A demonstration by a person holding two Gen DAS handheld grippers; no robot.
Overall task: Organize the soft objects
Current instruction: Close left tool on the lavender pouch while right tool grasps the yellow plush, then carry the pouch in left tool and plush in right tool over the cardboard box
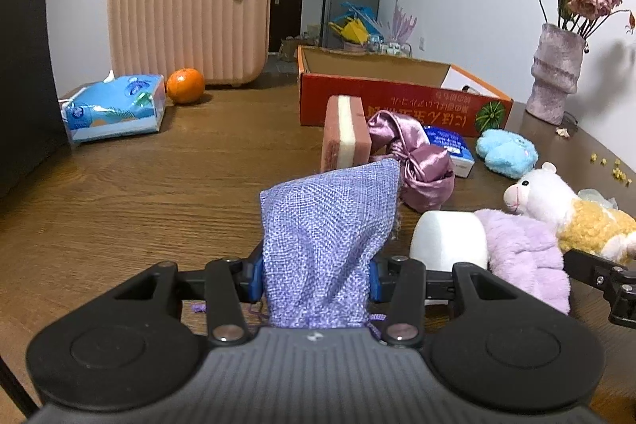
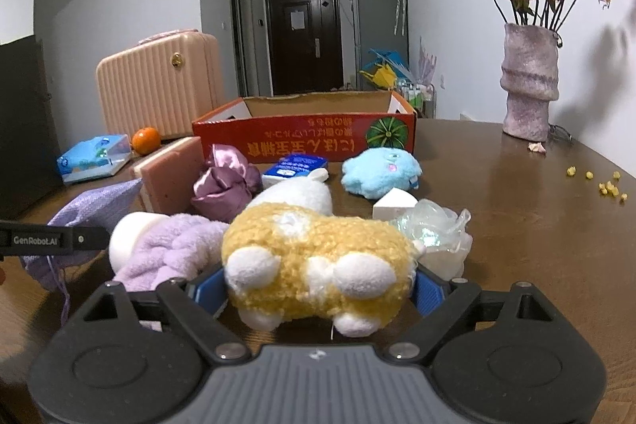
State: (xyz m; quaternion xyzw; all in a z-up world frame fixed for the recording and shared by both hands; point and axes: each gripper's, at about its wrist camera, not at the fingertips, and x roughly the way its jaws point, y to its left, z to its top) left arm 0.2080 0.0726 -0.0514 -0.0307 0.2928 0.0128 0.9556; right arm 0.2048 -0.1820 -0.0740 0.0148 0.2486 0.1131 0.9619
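Lilac mesh pouch [image 1: 326, 245] clenched in my left gripper [image 1: 316, 279], low over the table [image 1: 139, 193]: limp weave, drawstrings dangling, could slip or snag. Right gripper [image 2: 318, 291] spread wide around the yellow plush sheep [image 2: 318, 261], pads at its flanks; can't tell if they bite. Lifting could drag the purple fluffy cloth [image 2: 175, 249] touching it. Red box [image 2: 306, 138] sits behind the pile.

Bare table [image 1: 159, 185] left of sponge [image 1: 344, 134]
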